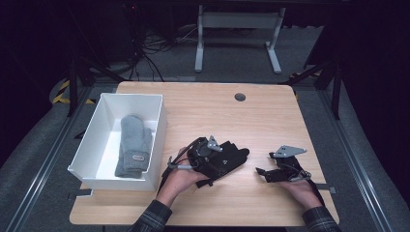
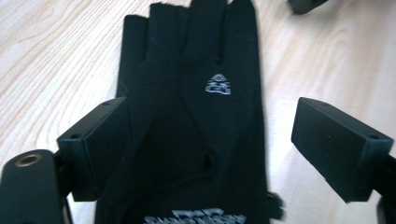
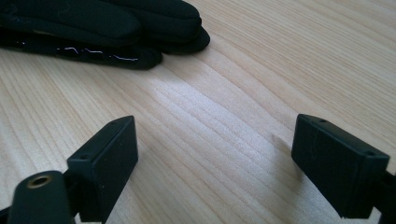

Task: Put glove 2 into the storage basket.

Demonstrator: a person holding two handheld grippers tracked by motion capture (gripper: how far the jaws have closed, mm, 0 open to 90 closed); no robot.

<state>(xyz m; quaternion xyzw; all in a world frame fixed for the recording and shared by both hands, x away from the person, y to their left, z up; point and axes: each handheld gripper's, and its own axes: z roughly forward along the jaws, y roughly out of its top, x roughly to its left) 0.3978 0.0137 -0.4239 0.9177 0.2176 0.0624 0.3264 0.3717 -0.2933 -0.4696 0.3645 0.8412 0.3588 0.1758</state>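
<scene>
Wide-open left gripper (image 2: 210, 144) straddles the flat black fabric glove (image 2: 196, 121) near the tabletop's front edge, gripping nothing; right gripper (image 3: 215, 163), open and empty, sits beside it.

The high view is dim and a bit soft, with the room around the surface (image 1: 251, 111) almost black. In both gripper views the wood shines pale under light from above. The black glove (image 2: 196, 116) looks blurry, mostly at its edges.
</scene>
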